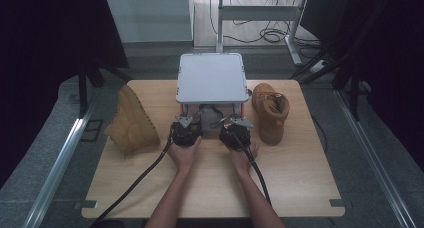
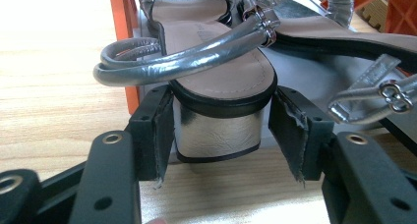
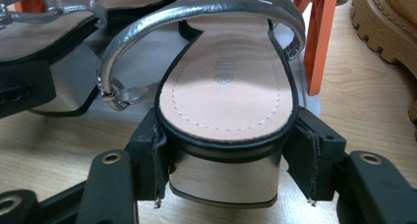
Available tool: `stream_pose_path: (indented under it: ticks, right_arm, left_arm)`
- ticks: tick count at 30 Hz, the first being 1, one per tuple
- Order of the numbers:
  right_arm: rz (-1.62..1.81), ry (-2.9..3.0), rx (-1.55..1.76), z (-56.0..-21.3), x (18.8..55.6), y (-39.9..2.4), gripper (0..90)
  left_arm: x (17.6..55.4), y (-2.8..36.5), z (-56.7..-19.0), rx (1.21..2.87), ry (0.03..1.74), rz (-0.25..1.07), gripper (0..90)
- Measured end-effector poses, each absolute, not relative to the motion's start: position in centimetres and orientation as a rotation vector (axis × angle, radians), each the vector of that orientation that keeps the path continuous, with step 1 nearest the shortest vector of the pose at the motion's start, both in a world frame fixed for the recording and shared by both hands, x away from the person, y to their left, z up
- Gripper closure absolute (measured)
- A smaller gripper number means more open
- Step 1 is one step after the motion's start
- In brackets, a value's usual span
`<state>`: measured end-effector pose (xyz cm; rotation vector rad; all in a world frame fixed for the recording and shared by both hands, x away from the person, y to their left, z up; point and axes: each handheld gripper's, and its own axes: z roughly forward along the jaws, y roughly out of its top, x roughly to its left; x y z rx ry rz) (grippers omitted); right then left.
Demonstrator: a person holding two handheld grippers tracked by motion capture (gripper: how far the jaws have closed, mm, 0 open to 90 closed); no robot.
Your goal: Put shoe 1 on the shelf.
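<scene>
Two forearms come in from the near edge of the wooden table [image 1: 295, 178], and each hand carries one gripper. From the high view the left gripper [image 1: 186, 122] and the right gripper [image 1: 235, 124] point under a grey shelf [image 1: 211, 78] with orange legs, which stands at the middle of the far edge. Its top plate hides nearly everything below; only a small grey part of the sandals can be made out there.

In the left gripper view, the jaws stand partly open on both sides of the silver block heel of the left sandal [image 2: 219, 126]. The left pad lies against the heel or just beside it; on the right a narrow gap is visible, so a firm grip cannot be told. Its silver strap loops over the insole, and the front of the sandal is cut off by the top border.

In the right gripper view, the jaws are also partly open around the heel of the right sandal [image 3: 223, 175]. Both pads [image 3: 160, 160] sit very close to the heel sides, but real pressing is hard to judge.

One tan boot [image 1: 131, 122] lies on its side near the left edge of the table, and the second tan boot [image 1: 270, 110] stands near the right side of the shelf.
</scene>
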<state>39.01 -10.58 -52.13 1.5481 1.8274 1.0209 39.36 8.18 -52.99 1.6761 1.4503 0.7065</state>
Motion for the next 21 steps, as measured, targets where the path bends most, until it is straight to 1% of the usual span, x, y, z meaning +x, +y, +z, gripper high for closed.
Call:
stream_pose_path:
  ticks: [21]
  right_arm:
    - [0.987, 1.764, 1.565, -52.1, 42.4, -9.0, 40.9]
  left_arm:
    - [39.4, 8.2, -53.0, 1.678, 1.451, 0.700, 43.8]
